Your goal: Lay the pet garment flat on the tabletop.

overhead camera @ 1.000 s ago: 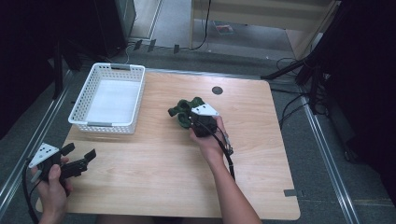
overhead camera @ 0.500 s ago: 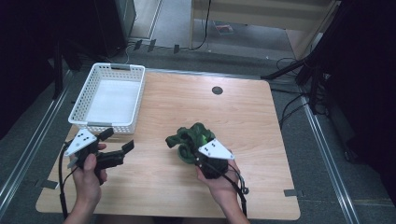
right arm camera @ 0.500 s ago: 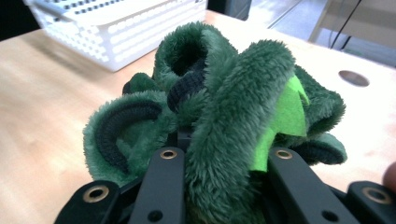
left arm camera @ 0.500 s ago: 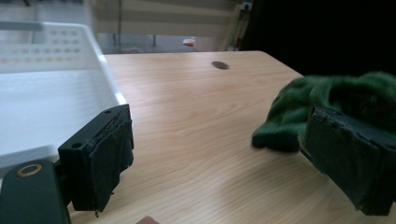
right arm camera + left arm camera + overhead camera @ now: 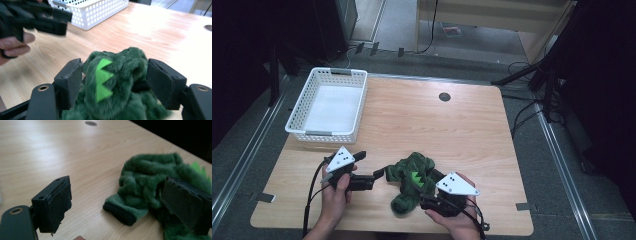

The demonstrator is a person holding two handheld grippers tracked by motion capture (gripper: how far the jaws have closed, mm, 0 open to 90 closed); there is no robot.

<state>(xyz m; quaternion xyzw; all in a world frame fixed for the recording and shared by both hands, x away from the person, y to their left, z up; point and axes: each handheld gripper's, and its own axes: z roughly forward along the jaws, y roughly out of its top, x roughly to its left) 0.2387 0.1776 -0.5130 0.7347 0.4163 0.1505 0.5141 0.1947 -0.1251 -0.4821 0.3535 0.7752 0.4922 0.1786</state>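
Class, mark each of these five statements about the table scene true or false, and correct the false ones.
1. The white basket is empty. True.
2. The green plush toy lies inside the basket. False: it lies on the wooden table, near the person's edge.
3. The right claw has its jaws on either side of the toy. True.
4. The left claw is shut on the toy's dark cuff. False: its jaws stand wide apart, one of them beside the toy.
5. A bright green zigzag patch shows on the toy. True.
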